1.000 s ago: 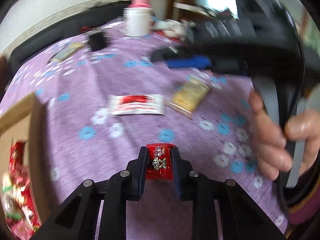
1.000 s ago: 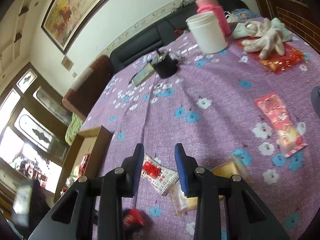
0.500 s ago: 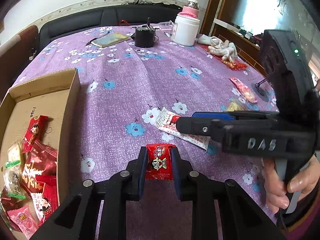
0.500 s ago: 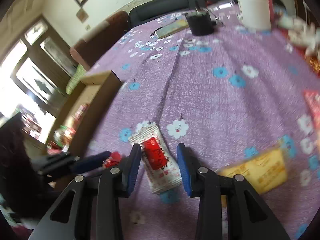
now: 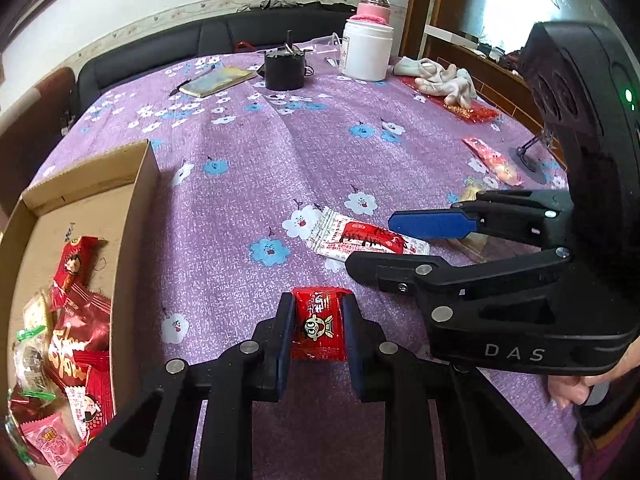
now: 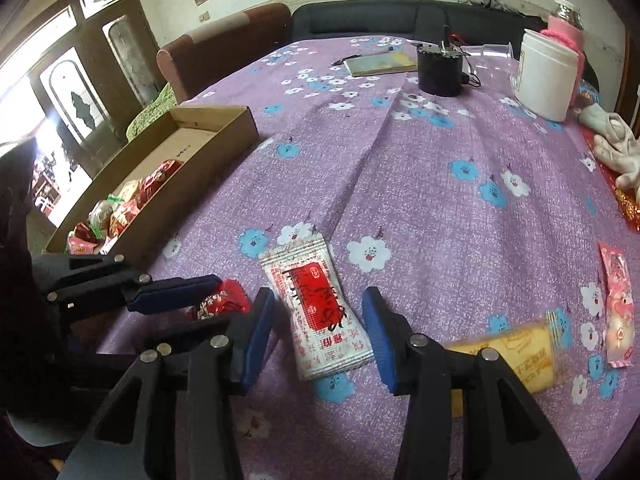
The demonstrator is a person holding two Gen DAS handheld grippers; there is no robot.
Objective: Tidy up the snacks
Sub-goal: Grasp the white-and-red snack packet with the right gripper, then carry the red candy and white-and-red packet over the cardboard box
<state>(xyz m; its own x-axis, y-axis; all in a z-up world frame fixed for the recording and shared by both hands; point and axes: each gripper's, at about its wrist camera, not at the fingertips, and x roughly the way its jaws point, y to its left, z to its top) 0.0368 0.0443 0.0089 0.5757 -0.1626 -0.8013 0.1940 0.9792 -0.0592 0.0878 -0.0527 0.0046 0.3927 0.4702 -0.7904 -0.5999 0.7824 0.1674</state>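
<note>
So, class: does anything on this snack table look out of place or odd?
Three snacks lie loose on the purple tablecloth, outside the cardboard box: a white-and-red packet lying askew between the right gripper's open jaws, a yellow packet and a pink packet. Crumpled gloves sit at the far edge. Nothing looks spilled or damaged.

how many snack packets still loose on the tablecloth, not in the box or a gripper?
3. White-red packet between the open right gripper fingers; yellow packet just right of it; pink packet at far right. Others may be hidden behind the grippers.
</note>
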